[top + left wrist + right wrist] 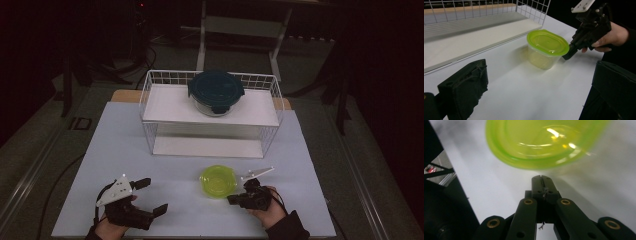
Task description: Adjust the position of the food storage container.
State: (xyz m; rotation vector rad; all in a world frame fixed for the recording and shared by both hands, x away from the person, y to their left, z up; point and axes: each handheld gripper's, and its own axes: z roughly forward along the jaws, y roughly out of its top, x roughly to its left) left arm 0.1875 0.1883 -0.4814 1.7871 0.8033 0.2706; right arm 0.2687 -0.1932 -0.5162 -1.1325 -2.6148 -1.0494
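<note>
A small clear container with a lime-green lid (218,181) (547,47) (544,142) stands on the white table, in front of the wire rack. My right gripper (231,200) (566,57) (543,181) is shut with nothing between its jaws. Its tip sits right at the lid's rim on the near right side; I cannot tell whether it touches. My left gripper (154,196) (541,75) rests at the near left of the table, open and empty, pointed toward the container.
A white wire rack (150,95) (534,10) with two shelves stands at the back of the white table (125,150). A round glass container with a dark blue lid (216,91) sits on its top shelf. The surroundings are dark.
</note>
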